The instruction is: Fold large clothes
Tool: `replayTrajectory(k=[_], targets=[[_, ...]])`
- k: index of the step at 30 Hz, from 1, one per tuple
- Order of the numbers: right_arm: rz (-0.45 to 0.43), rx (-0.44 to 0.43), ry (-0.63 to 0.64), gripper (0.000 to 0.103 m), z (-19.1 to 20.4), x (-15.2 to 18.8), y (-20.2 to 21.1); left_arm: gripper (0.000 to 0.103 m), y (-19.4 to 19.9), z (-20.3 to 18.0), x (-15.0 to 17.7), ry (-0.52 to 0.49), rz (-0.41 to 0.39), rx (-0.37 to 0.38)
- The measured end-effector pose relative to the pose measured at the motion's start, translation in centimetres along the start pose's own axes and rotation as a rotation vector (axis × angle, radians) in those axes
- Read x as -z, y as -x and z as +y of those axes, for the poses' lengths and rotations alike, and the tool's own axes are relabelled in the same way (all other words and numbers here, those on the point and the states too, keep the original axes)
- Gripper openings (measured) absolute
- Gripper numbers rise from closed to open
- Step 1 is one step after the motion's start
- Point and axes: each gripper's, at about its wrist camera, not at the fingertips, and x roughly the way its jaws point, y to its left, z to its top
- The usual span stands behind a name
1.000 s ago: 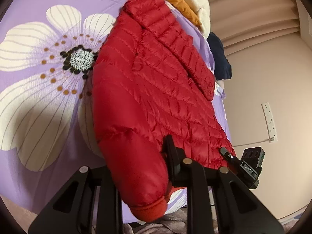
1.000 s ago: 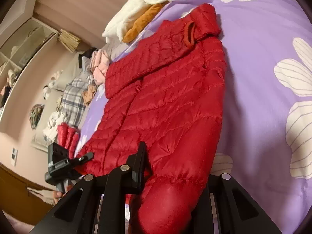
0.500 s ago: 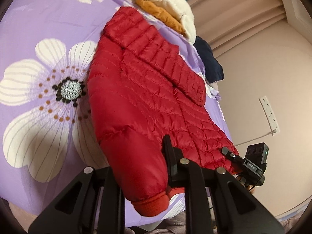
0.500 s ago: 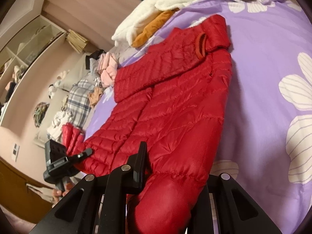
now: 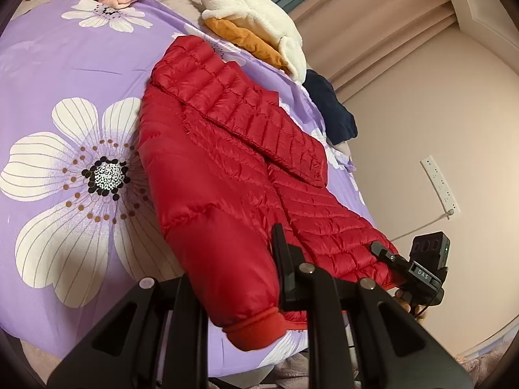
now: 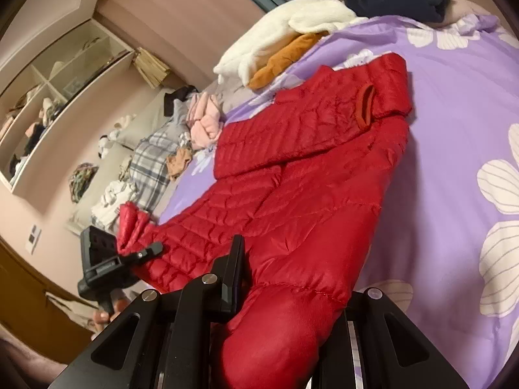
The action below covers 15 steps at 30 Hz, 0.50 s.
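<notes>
A bright red quilted jacket (image 5: 227, 168) with stitched channels lies on a lilac bed cover (image 5: 65, 64) printed with large cream flowers, dark-dotted at the centre. At the upper middle of the left wrist frame sit a cream fleece (image 5: 259, 22), a mustard garment (image 5: 249, 42) and a navy one (image 5: 331, 107). Both tools are black.

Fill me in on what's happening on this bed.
A person is folding a red puffer jacket spread on the purple floral bedspread. The left gripper and the right gripper are each shut on the jacket's near end. One sleeve already lies folded across the top.
</notes>
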Motion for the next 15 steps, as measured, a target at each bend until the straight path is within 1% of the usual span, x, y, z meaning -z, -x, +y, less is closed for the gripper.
replayTrajectory(k=[6, 15], targets=[[-0.001, -0.010, 0.009, 0.024, 0.07, -0.42, 0.10, 0.017, 0.41, -0.27, -0.44, -0.009, -0.009, 0.014], [-0.001, -0.012, 0.009, 0.024, -0.07, -0.47, 0.06, 0.017, 0.53, -0.11, -0.57, -0.014, -0.008, 0.016]])
